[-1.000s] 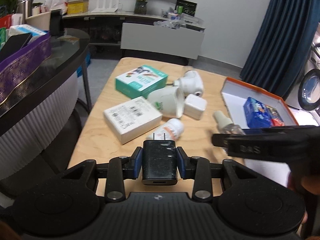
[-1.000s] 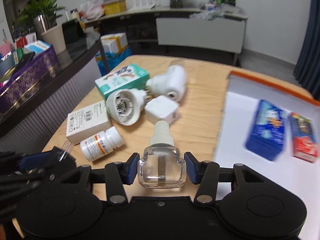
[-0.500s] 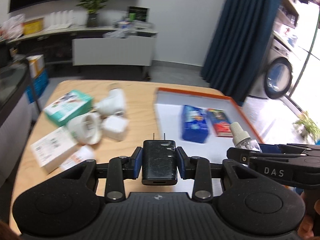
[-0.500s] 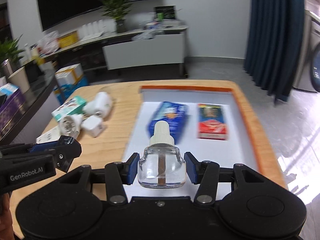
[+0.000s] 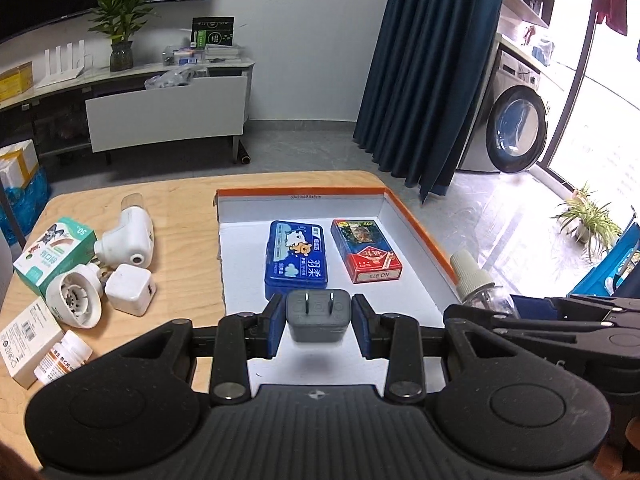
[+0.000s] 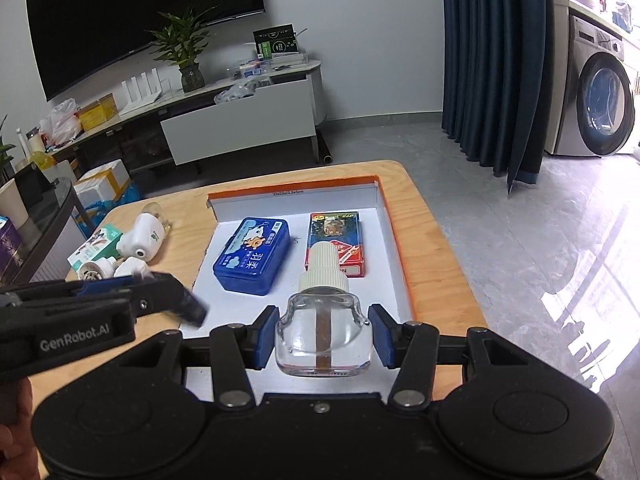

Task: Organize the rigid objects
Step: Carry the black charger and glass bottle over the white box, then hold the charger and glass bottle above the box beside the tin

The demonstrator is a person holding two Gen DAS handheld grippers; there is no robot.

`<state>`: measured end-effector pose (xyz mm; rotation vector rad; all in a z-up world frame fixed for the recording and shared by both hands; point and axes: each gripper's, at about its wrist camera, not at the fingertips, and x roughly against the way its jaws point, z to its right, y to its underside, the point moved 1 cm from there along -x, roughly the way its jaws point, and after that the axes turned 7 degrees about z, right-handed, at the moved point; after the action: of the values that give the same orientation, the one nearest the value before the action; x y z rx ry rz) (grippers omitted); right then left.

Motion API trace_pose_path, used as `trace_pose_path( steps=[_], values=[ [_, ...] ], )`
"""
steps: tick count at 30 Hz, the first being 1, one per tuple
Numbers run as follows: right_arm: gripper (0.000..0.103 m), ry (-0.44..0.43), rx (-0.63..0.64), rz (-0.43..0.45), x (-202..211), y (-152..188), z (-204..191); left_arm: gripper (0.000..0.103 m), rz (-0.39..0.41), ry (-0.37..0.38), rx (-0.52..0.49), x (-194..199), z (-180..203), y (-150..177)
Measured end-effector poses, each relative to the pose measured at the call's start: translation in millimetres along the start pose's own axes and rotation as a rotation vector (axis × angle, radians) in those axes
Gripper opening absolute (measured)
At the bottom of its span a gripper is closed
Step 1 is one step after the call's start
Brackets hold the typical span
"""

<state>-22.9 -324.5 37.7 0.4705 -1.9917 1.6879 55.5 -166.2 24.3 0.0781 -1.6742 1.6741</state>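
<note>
My left gripper [image 5: 318, 318] is shut on a dark grey plug adapter [image 5: 318, 316], prongs up, held over the white floor of the orange-rimmed box [image 5: 420, 226]. My right gripper [image 6: 323, 336] is shut on a clear glass bottle [image 6: 323, 340] with a ribbed cream cap, also above the box [image 6: 394, 240]. A blue tin [image 5: 296, 258] and a red card pack [image 5: 366, 250] lie side by side inside the box. The right gripper with its bottle shows at the right edge of the left wrist view, the left gripper at the left of the right wrist view.
On the wooden table [image 5: 184, 208] left of the box lie a white plug-in device [image 5: 128, 238], a white cube charger [image 5: 130, 290], a round white plug [image 5: 74, 300], a green carton [image 5: 54, 256], a white box [image 5: 26, 334] and a pill bottle [image 5: 62, 362].
Both grippers swung right from the loose pile to above the orange-rimmed box, each carrying its object. The box's blue tin and card pack now sit straight ahead.
</note>
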Motion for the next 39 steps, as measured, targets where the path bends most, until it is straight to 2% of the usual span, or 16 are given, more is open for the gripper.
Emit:
trace_pose_path(
  steps=[3,10,16,18,21,22,23,25,31,34,37,39],
  values=[
    [0.060,-0.004,-0.009,0.007,1.1,-0.9,5.4,0.031,-0.009,-0.007,0.012,-1.6,2.8,0.7],
    [0.060,-0.017,-0.022,0.008,-2.1,-1.3,10.7,0.031,-0.001,-0.026,-0.008,-3.1,6.0,-4.7],
    [0.060,-0.001,-0.041,-0.008,-3.1,6.0,20.9,0.031,-0.049,-0.029,0.040,-8.4,-21.6,11.6],
    [0.060,-0.005,-0.052,-0.011,-3.4,8.2,23.0,0.038,-0.081,-0.029,0.045,-12.8,-25.4,17.9],
    [0.060,-0.016,-0.055,-0.012,-4.5,10.7,21.7,0.041,-0.111,-0.024,0.030,-20.5,-20.0,27.6],
    [0.060,-0.021,-0.054,-0.014,-4.8,11.4,20.9,0.047,-0.094,-0.020,0.029,-20.9,-17.7,28.9],
    [0.060,-0.023,-0.054,-0.016,-5.3,12.2,20.7,0.060,-0.093,-0.027,0.016,-22.6,-13.9,29.3],
    [0.060,-0.026,-0.059,-0.018,-6.0,13.1,21.7,0.071,-0.087,-0.040,-0.004,-25.6,-9.1,31.5],
    [0.060,-0.026,-0.084,-0.018,-5.4,16.7,29.4,0.082,-0.050,-0.011,-0.016,-30.5,-6.5,37.3],
    [0.060,-0.023,-0.093,-0.014,-4.0,17.4,33.0,0.083,-0.038,0.005,-0.018,-29.9,-3.3,38.2],
    [0.060,-0.012,-0.102,-0.005,-1.0,17.0,37.6,0.085,-0.002,0.039,-0.006,-23.4,1.3,38.2],
    [0.060,-0.006,-0.111,-0.002,0.5,17.0,42.0,0.090,0.031,0.072,-0.014,-16.8,6.1,38.9]
  ],
)
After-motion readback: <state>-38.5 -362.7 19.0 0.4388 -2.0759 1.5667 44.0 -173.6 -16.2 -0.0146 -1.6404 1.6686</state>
